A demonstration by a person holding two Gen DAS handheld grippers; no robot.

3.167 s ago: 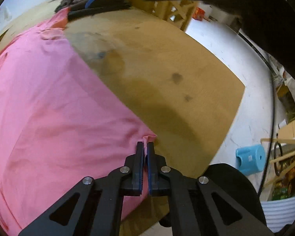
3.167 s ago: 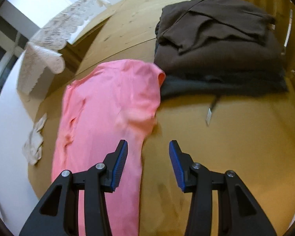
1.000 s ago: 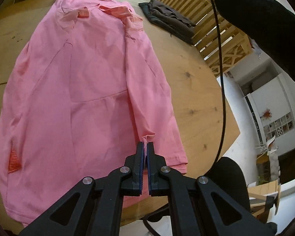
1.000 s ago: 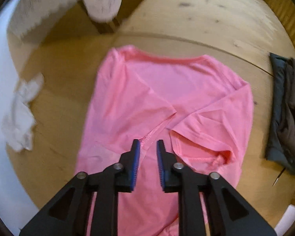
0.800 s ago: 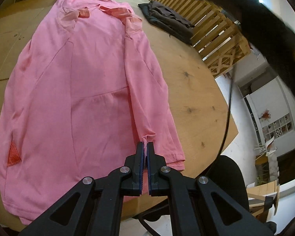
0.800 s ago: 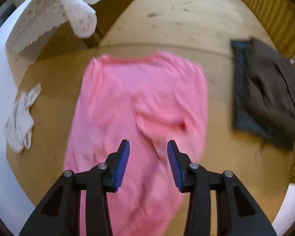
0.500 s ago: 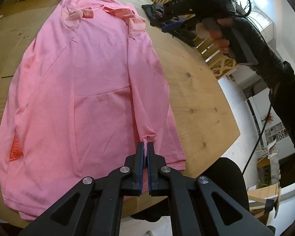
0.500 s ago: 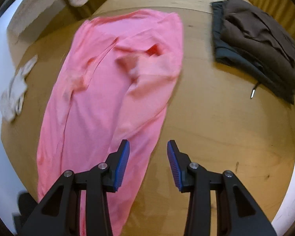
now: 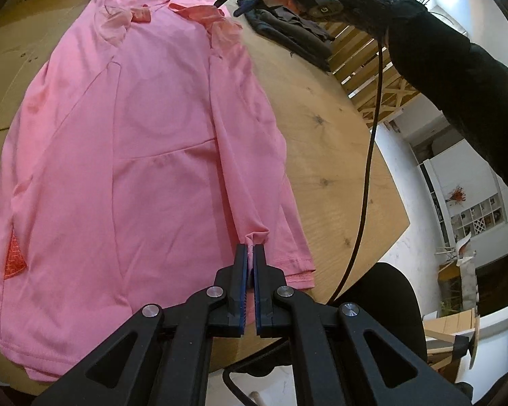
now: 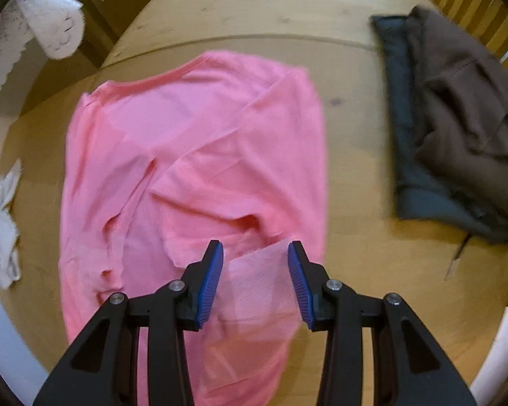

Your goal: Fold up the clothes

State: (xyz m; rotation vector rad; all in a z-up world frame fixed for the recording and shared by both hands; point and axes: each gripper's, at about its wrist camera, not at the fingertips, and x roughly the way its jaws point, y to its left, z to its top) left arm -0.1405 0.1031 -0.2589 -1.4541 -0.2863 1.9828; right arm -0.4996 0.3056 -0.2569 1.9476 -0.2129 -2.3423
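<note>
- The pink shirt (image 9: 145, 155) is lying spread on the wooden table (image 9: 325, 155), with a lengthwise fold running from the collar end down to the hem on its right-hand part; by my reading, the first side fold is in place and not yet smoothed.
- The sleeve area near the collar is looking bunched and rumpled, so that end is probably still needing tidying.
- The opposite side of the shirt is lying flat and unfolded, so I judge the second side fold and the crosswise folds are still to come; the task is in its early part.
- The left gripper (image 9: 250, 253) is sitting at the hem end with its jaws pressed together on a small pinch of pink fabric, which is standing up as a little pleat just above the pads.
- The right gripper (image 10: 255, 270) is hovering over the folded sleeve near the collar, its blue pads (image 10: 210, 280) standing apart; pink fabric is showing between them, but the pads are not pressing on it, so it is gripping nothing.
- A pile of dark clothes (image 10: 457, 118) is resting on the table off to the right of the shirt, well apart from it.
</note>
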